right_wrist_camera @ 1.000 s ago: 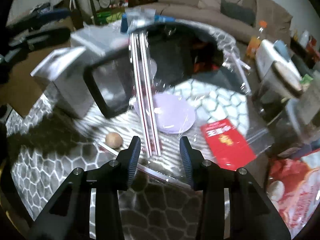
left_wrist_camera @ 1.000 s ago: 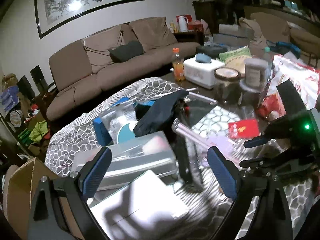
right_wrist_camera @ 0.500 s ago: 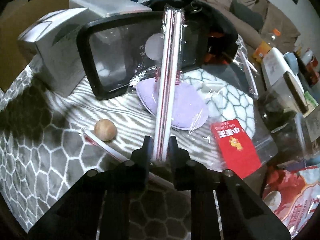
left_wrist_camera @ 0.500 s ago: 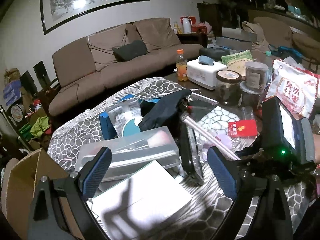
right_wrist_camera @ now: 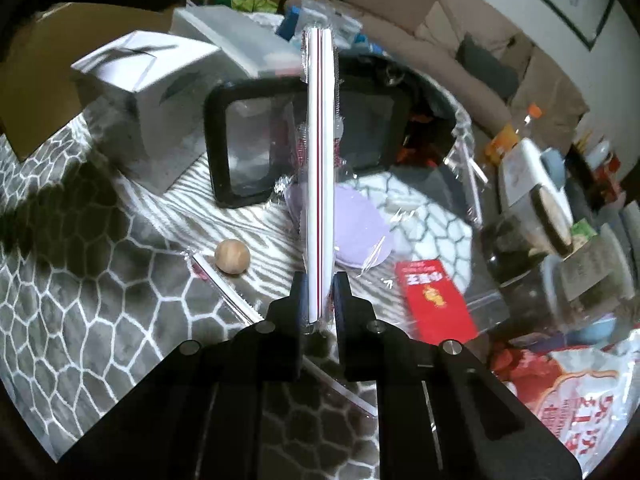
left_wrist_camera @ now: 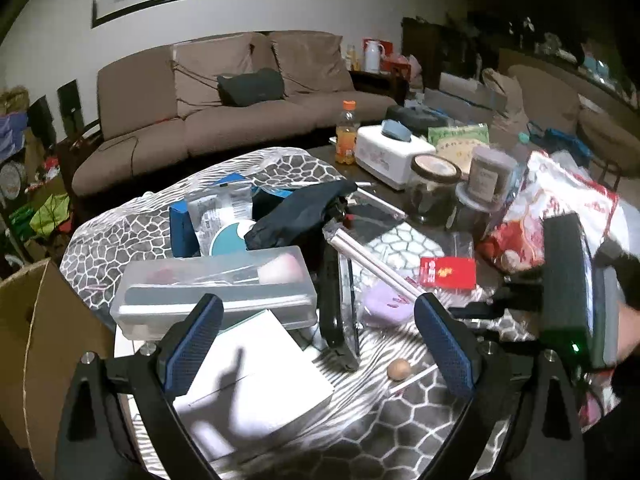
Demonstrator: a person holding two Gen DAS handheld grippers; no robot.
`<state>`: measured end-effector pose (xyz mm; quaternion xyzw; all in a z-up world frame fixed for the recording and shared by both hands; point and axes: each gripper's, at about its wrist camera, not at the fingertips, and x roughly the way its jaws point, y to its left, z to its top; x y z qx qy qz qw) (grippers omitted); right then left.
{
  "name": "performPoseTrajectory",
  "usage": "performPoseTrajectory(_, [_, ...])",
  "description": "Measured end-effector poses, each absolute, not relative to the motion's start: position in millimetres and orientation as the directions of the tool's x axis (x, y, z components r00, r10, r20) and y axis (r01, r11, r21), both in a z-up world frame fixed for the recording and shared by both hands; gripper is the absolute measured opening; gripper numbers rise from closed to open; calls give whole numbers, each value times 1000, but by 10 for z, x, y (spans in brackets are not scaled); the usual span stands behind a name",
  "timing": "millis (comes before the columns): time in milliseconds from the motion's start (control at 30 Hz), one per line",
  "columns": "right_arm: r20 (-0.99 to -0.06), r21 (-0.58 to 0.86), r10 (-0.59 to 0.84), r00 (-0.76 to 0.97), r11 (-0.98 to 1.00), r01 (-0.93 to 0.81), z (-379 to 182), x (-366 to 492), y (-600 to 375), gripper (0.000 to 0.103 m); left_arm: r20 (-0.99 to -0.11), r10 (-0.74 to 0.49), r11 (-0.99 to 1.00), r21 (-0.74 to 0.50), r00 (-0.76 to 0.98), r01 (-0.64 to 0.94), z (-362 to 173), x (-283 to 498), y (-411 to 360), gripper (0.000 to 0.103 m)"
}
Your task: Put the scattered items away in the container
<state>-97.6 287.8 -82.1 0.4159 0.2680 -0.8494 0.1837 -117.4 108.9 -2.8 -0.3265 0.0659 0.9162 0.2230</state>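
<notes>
Straw pack (right_wrist_camera: 318,160) is clamped by one end in my right claw (right_wrist_camera: 319,300), long axis pointing straight ahead, cardboard box (right_wrist_camera: 80,52) far left; left claw (left_wrist_camera: 320,344) spread, empty.

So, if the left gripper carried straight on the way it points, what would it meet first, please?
Probably the white box lying just ahead between the open left gripper's fingers, though depth is hard to judge.

Can't read the writing on my snack bag (right_wrist_camera: 576,396), edge chops it off. Cardboard box (left_wrist_camera: 36,344) half out of frame, inside hidden. Jar (right_wrist_camera: 516,248) is a blur.
</notes>
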Motion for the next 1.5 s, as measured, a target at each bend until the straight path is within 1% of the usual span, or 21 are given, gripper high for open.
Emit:
performPoseTrajectory(167, [-771,-300,-124,-625,-795,527,-672,-914,2848,13,-592,383,-916,-144,-709,-375,67,-1182,937,97])
performPoseTrajectory(200, [-764,-297,-132,-632,-797,526,-634,-903,2832,13,-586,376,-920,-148,-717,-362,87,-1179,912,97])
performPoseTrajectory(367, [-741,-313,-147,-656,-788,531,-499,-857,2740,13,-564,335,-938,-126,-755,-323,205,-1171,788,97])
performPoseTrajectory(533, [-716,-310,-153,-681,-805,506,-333,-893,2742,13,-568,276,-958,-94,-775,-272,229,-1195,675,97])
performPoseTrajectory(800, [-661,-265,-133,-739,-880,395,12,-1011,3070,13,-591,329,-929,-61,-737,-365,76,-1089,943,97])
performPoseTrajectory(867, [-649,-250,-124,-751,-897,364,86,-1021,3177,13,-589,360,-910,-52,-724,-411,30,-1023,1067,97])
performPoseTrajectory(933, [-641,-237,-115,-759,-911,338,139,-1021,3277,13,-579,367,-902,-32,-728,-430,-20,-957,1156,96])
performPoseTrajectory(1033, [-636,-227,-101,-765,-923,311,187,-1019,3393,13,-566,362,-897,5,-741,-442,-161,-836,1322,93])
performPoseTrajectory(1133, [-633,-211,-98,-768,-932,294,217,-1011,3491,13,-591,381,-882,0,-711,-472,-410,-715,1531,91])
performPoseTrajectory(1200, [-636,-211,-96,-766,-933,292,213,-988,3518,13,-606,379,-875,12,-699,-485,-568,-637,1677,82])
performPoseTrajectory(1233, [-637,-211,-95,-765,-933,292,209,-975,3529,13,-607,361,-881,27,-708,-472,-639,-610,1735,76])
performPoseTrajectory(1267, [-640,-214,-92,-763,-932,292,197,-966,3537,13,-619,355,-883,24,-701,-468,-713,-620,1770,72])
performPoseTrajectory(1333, [-645,-214,-93,-759,-931,296,178,-947,3552,13,-643,346,-887,14,-684,-462,-863,-644,1835,69])
performPoseTrajectory(1400, [-648,-217,-91,-757,-930,297,161,-931,3564,13,-673,354,-893,-36,-650,-448,-1035,-732,1850,68])
performPoseTrajectory(1433, [-651,-216,-91,-754,-930,299,153,-930,3573,13,-686,340,-900,-39,-644,-434,-1100,-752,1861,67])
performPoseTrajectory(1467, [-653,-215,-91,-752,-930,299,144,-924,3577,13,-698,327,-906,-41,-637,-420,-1165,-773,1872,60])
performPoseTrajectory(1500, [-653,-217,-89,-752,-929,298,137,-914,3584,13,-712,317,-912,-45,-627,-409,-1223,-797,1882,56])
